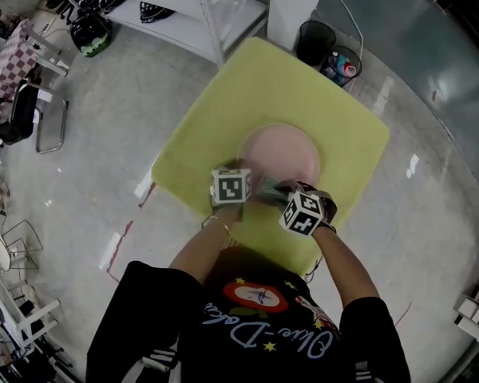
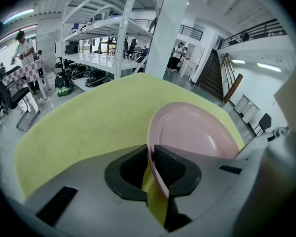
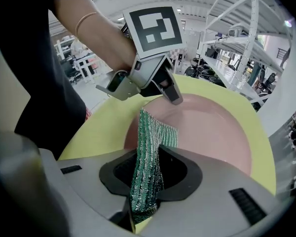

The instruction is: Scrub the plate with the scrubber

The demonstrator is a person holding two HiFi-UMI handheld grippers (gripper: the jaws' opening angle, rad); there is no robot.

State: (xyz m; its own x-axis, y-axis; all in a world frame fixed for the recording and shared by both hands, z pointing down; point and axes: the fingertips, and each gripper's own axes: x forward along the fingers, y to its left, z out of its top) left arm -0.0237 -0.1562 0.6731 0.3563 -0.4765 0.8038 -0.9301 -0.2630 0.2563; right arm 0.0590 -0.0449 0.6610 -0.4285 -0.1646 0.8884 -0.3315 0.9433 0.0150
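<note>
Jaws of the left gripper [image 2: 152, 166] pinch the plate [image 2: 197, 132] by its rim; the right gripper [image 3: 148, 181] clamps the scrubber [image 3: 147, 157] (tip on plate).

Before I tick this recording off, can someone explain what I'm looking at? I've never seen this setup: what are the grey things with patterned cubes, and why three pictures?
There is no robot here. A person holds a hand-held gripper in each hand, and the marker cubes are part of those grippers. The head view looks down from the person's head. The other two pictures come from a camera on each gripper, looking along its jaws. On the yellow-green table lies a pink plate. The left gripper has its jaws shut on the plate's near rim. The right gripper has its jaws shut on a green scrubber, whose free end reaches over the plate.
</note>
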